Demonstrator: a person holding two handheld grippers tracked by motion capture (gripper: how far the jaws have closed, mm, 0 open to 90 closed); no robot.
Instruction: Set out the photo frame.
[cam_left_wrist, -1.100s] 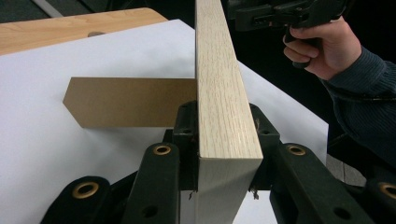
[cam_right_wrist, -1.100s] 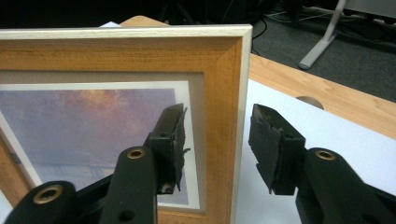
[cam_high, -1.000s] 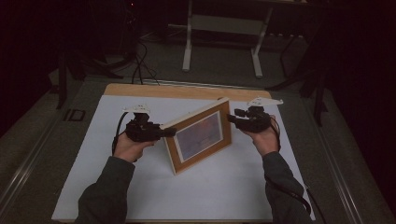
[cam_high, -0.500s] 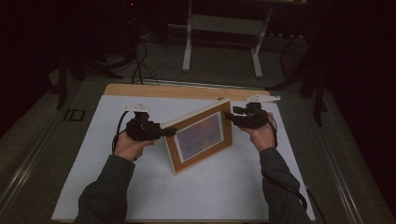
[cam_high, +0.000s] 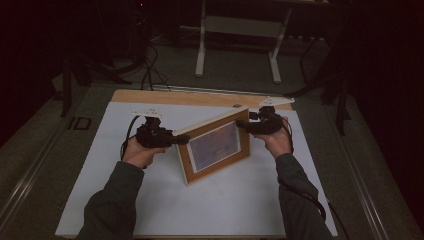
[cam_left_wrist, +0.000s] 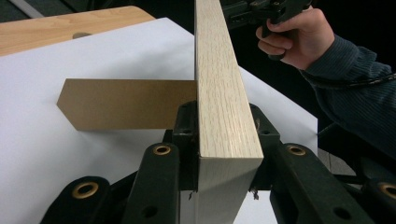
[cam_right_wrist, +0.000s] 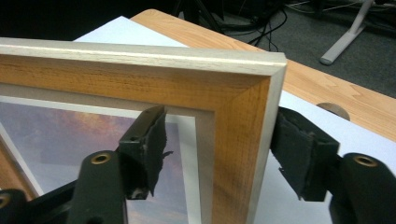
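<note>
Presently, a rectangular wooden picture frame (cam_high: 216, 145) stands tilted on the white sheet (cam_high: 210, 205) covering the table (cam_high: 200, 97), held between both grippers. The left gripper (cam_left_wrist: 226, 140) is clamped on the frame's pale, open-grained edge, its black jaws pressing both faces. A flat brown stand flap (cam_left_wrist: 121, 109) with a clipped corner projects from the frame's back. The right gripper (cam_right_wrist: 219, 149) straddles the mitred upper corner: one padded jaw sits against the glazed front, the other just beside the back; whether it grips firmly cannot be told. The frame's front face is orange-toned, the outer rim paler. It holds a dusky print (cam_high: 215, 146) within a white mount.
</note>
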